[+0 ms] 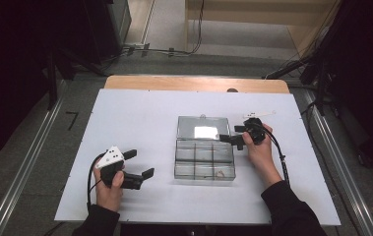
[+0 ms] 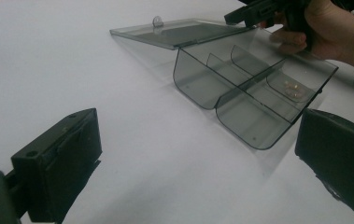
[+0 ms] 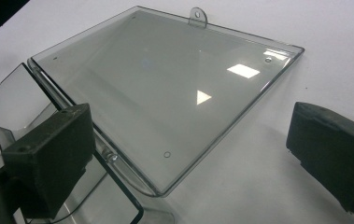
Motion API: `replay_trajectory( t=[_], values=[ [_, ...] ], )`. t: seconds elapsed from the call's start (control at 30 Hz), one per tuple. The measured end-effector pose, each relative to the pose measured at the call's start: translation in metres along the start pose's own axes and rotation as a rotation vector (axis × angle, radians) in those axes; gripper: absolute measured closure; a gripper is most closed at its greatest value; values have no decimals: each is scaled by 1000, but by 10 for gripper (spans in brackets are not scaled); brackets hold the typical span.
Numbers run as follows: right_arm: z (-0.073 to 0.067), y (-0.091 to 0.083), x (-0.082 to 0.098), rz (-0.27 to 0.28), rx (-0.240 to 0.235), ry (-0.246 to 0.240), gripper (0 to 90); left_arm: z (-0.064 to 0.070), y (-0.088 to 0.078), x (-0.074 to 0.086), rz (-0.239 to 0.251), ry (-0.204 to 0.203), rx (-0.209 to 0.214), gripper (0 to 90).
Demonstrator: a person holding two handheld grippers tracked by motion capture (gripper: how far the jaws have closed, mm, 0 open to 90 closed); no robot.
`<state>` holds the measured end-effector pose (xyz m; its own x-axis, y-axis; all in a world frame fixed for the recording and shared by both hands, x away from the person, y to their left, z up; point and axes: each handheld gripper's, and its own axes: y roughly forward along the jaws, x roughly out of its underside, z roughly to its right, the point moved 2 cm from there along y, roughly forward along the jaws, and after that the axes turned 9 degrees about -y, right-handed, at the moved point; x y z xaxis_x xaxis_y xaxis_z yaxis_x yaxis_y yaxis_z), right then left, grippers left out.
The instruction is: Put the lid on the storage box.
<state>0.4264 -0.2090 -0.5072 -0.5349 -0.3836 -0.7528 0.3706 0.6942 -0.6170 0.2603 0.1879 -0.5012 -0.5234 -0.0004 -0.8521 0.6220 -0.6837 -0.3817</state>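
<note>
A clear plastic compartment box (image 1: pixel 204 160) lies open in the middle of the white table (image 1: pixel 139 113), its lid (image 1: pixel 202 128) folded flat on the far side. Small orange bits (image 2: pixel 293 88) rest in one near-right compartment. My left gripper (image 1: pixel 139 163) is open, held left of the box and apart from it, with its jaws pointing at the box base (image 2: pixel 244 88). My right gripper (image 1: pixel 233 134) is open at the box's right edge by the hinge. In its view the lid (image 3: pixel 165 88) lies between and beyond the spread jaws, nothing clamped.
The table's wooden far edge (image 1: pixel 196 83) shows beyond the white sheet. Cables (image 1: pixel 164 50) run across the floor behind it, and dark stands (image 1: pixel 317 73) flank the table. Bare white surface (image 1: pixel 139 123) lies left of the box.
</note>
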Motion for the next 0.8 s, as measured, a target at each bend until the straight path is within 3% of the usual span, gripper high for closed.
replay_trajectory(
  t=[0.27, 0.4, 0.8],
  values=[
    [5, 5, 2, 13, 3, 49, 47, 5, 10, -17, 2, -6, 11, 3],
    [5, 6, 2, 12, 5, 55, 83, 6, 16, -27, 9, -45, 45, 3],
    [6, 9, 4, 15, 1, 75, 127, 6, 39, -46, -12, -37, 52, 3]
  ],
)
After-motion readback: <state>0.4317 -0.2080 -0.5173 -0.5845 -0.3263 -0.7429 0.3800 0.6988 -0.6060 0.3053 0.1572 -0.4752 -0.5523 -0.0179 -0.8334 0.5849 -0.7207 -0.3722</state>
